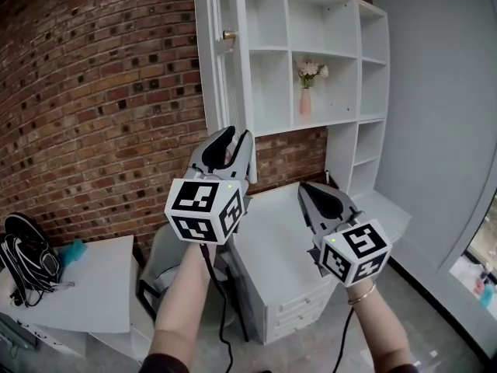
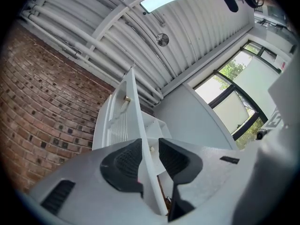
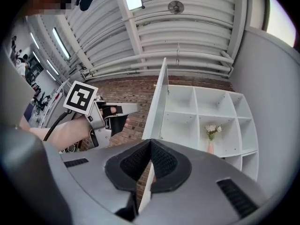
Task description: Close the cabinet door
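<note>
The white cabinet door (image 1: 233,61) stands open, seen almost edge-on, with a small brass knob (image 1: 229,34) near its top. Open shelves (image 1: 334,53) lie to its right. My left gripper (image 1: 236,134) is raised in front of the door's lower edge, jaws open. In the left gripper view the door's edge (image 2: 136,116) shows in the gap of that gripper (image 2: 150,144); the pads do not press on it. My right gripper (image 1: 304,186) is lower and to the right, shut on nothing. In the right gripper view its jaws (image 3: 150,142) meet in front of the door (image 3: 159,107).
A pink vase with flowers (image 1: 307,84) stands on a middle shelf. Below is a white drawer unit (image 1: 287,278). A white desk (image 1: 93,278) with black straps (image 1: 27,247) sits at the left by the brick wall (image 1: 101,92). A grey wall (image 1: 443,115) closes the right.
</note>
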Motion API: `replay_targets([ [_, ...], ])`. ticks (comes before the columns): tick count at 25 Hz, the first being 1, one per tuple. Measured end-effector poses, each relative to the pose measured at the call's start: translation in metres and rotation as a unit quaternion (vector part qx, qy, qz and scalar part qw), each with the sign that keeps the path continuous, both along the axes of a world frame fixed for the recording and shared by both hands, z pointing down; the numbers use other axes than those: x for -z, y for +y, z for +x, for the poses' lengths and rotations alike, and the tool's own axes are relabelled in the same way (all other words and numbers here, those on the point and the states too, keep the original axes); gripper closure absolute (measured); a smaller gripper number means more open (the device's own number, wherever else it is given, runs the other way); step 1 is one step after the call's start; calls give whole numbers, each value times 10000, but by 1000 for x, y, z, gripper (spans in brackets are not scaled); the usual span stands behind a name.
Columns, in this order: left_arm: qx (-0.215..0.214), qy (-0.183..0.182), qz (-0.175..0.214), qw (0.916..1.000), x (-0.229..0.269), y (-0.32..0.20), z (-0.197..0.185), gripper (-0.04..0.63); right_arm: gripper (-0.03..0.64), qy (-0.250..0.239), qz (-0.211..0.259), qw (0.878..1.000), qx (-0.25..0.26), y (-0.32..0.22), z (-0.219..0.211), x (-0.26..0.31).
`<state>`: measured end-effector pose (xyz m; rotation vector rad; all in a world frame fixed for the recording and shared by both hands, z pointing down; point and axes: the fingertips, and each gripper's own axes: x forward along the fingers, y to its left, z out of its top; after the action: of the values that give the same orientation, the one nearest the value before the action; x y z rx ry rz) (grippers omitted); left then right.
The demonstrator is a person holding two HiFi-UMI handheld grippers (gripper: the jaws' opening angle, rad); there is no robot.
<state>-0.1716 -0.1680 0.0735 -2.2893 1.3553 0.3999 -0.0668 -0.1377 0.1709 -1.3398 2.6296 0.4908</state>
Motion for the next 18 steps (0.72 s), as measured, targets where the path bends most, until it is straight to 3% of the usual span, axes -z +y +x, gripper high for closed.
replay_targets([
  [9,-136,-117,66,9998,48,-41,1,446,616,38,124,9999,-22,-35,-18,22],
  [18,-336,-86,109,9993,63,-61,8,435,616,47,298,9990,-336,-57,-24,34],
])
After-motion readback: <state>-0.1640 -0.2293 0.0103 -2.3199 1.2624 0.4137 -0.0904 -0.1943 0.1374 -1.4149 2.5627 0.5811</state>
